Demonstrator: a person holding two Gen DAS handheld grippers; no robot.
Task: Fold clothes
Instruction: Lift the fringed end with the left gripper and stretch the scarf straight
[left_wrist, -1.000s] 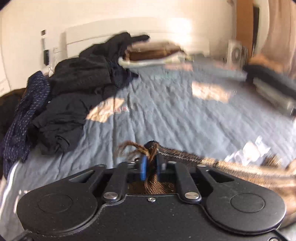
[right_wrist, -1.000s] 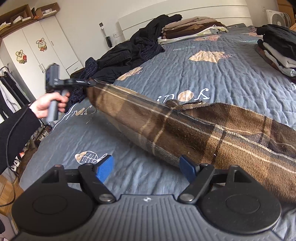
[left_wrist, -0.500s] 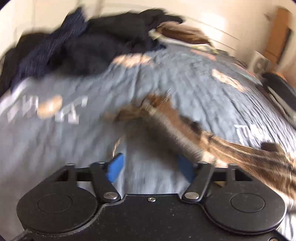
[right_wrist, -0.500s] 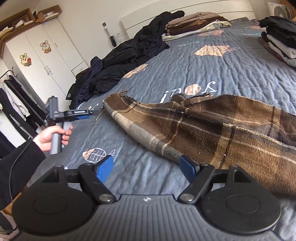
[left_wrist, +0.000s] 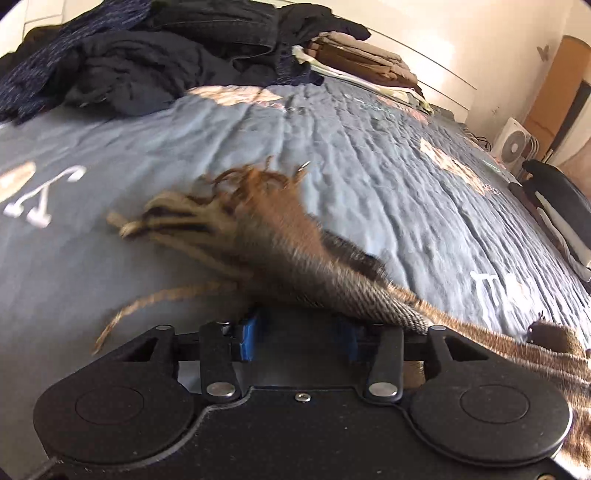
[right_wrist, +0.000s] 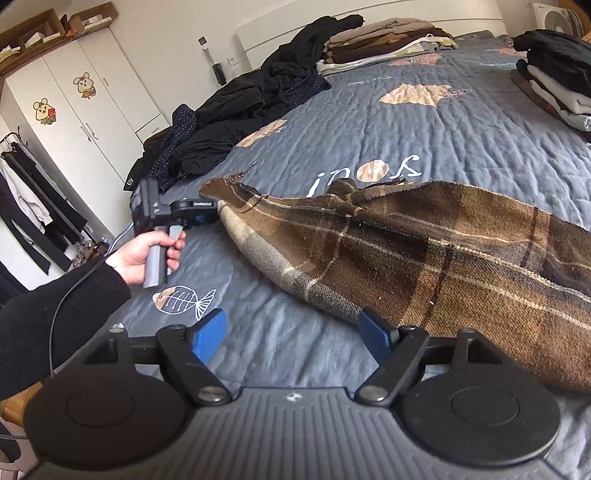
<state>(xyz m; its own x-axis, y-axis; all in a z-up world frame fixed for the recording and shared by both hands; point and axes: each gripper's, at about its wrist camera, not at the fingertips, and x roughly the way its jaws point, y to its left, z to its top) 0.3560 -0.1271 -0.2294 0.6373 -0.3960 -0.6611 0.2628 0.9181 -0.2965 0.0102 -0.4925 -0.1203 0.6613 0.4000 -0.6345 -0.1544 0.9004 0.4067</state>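
Across the blue quilted bed (right_wrist: 424, 122) lies a brown plaid scarf (right_wrist: 424, 254), stretched from about 9 o'clock to 3 o'clock in the right wrist view, its fringed end (left_wrist: 236, 192) resting flat on the quilt. The right gripper (right_wrist: 291, 332) hovers at 6 o'clock with its blue pads set wide apart, clamped on nothing; the scarf's near edge passes just beside the right-hand pad. The left gripper (left_wrist: 297, 332), held by a hand (right_wrist: 147, 254) in a black sleeve (right_wrist: 48, 325), sits at the scarf's end; its pads stand apart, with cloth lying over the right-hand one and nothing pinched. A heap of dark clothes (right_wrist: 236, 110) lies at 11 o'clock, folded stacks (right_wrist: 384, 40) at 12 and another folded pile (right_wrist: 554, 74) at 2.
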